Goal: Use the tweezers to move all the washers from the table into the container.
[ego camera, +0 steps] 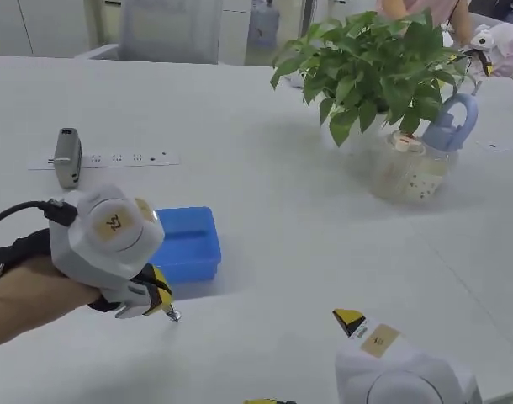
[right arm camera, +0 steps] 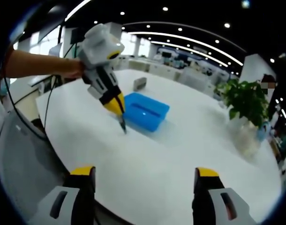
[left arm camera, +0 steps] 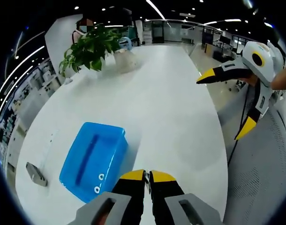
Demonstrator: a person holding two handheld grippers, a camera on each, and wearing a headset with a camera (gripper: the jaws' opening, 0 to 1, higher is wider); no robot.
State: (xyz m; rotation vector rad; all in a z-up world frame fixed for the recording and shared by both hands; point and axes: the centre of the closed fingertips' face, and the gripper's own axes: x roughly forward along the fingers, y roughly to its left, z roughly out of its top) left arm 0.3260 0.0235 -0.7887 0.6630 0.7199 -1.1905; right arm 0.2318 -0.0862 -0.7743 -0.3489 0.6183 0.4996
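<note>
White table point(ego camera: 307, 244) under office ceiling lights point(right arm camera: 167, 8)

- Left gripper point(ego camera: 166, 310): rounded white housing with a yellow-marked round patch, a black cable point(ego camera: 21, 215) plugged in at the rear, yellow-and-black jaw tips.
- Right gripper point(right arm camera: 144, 172): white housing, yellow label, grey jaws capped yellow.
</note>
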